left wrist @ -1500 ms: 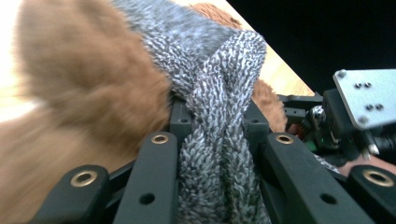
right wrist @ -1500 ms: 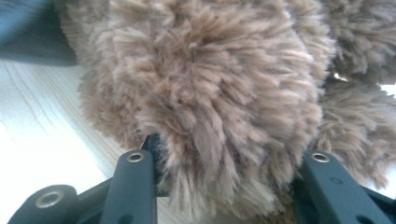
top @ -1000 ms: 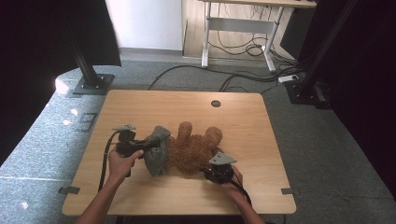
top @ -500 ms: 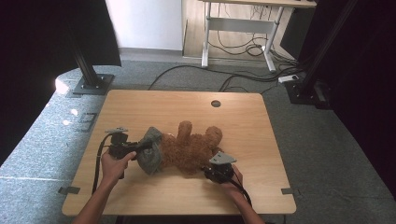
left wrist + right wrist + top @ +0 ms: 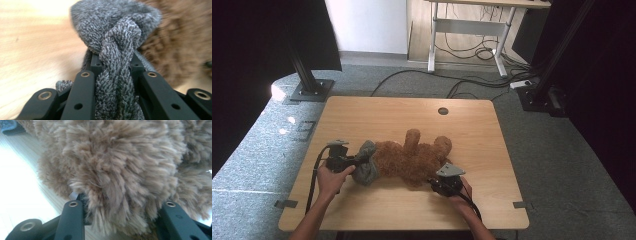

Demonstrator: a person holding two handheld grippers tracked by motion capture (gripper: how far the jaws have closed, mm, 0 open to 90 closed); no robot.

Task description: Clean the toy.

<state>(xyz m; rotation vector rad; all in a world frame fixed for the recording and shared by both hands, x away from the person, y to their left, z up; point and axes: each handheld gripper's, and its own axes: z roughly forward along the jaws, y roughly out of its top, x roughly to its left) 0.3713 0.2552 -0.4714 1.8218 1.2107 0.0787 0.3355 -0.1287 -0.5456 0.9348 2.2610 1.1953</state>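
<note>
Wooden table (image 5: 362, 115), grey knit garment (image 5: 117, 75) pinched between left gripper (image 5: 343, 161) fingers (image 5: 82, 97).

Bare forearms, no sleeves in sight. Black left gripper (image 5: 343, 161) and black right gripper (image 5: 447, 183), each topped by a grey three-cornered plate and trailing a black cable. Matte black jaw links up close, set with brass-ringed rivets and small screw holes.

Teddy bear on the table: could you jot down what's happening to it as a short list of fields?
Toy: brown teddy bear lying on the wooden table
Clothing: grey knitted garment at the bear's left end
Left gripper: shut on a twisted strand of the garment
Right gripper: jaws closed around a furry part of the bear
</note>
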